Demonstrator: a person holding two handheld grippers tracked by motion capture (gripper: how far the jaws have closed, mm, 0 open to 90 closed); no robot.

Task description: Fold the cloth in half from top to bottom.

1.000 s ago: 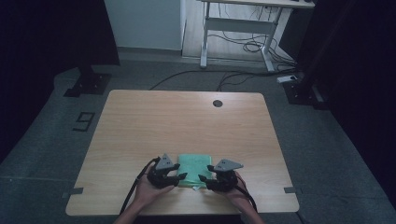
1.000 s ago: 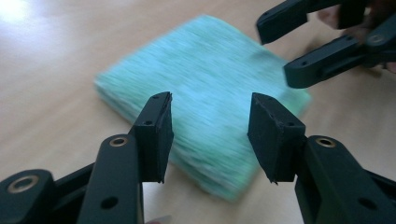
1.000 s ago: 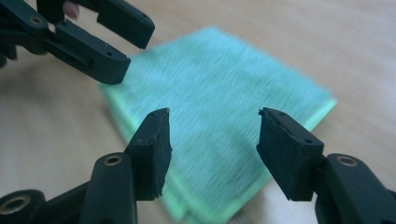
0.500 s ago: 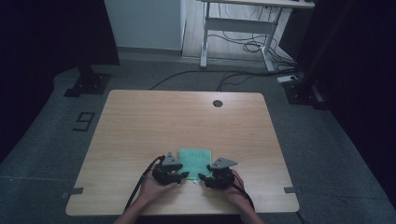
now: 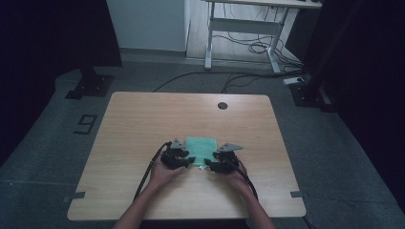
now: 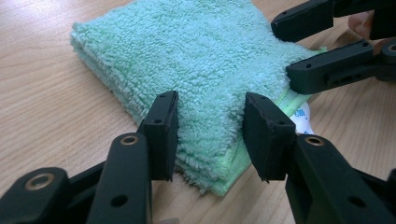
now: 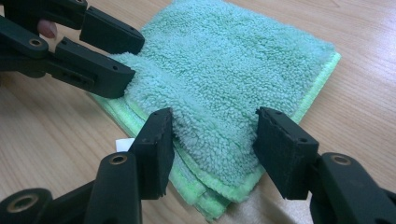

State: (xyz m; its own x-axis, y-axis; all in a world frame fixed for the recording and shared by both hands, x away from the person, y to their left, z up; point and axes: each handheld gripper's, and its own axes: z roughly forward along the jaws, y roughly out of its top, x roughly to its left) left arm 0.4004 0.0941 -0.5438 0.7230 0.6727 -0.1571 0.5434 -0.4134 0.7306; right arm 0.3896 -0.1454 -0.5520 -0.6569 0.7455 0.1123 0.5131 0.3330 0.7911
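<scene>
A folded green terry towel (image 5: 200, 145) lies on the wooden table (image 5: 143, 124), toward its near edge. My left gripper (image 5: 188, 162) is at the towel's near left corner and my right gripper (image 5: 208, 164) at its near right corner. In the left gripper view the open left gripper (image 6: 212, 135) straddles a corner of the towel (image 6: 187, 56). Its jaws have just been closing, and the pads do not press the cloth. The right gripper (image 7: 215, 144) stands open around the other corner of the towel (image 7: 224, 60). A white label (image 6: 303, 116) sticks out under the towel's near edge.
A round cable hole (image 5: 222, 105) sits near the table's far edge. Behind the table stand a desk frame (image 5: 239, 28) with loose cables on the floor and a black stand base (image 5: 90, 86). Bare wood lies left, right and beyond the towel.
Both hands have moved away from the table's near edge and slightly toward each other. The towel now lies a little farther up the table than before.
</scene>
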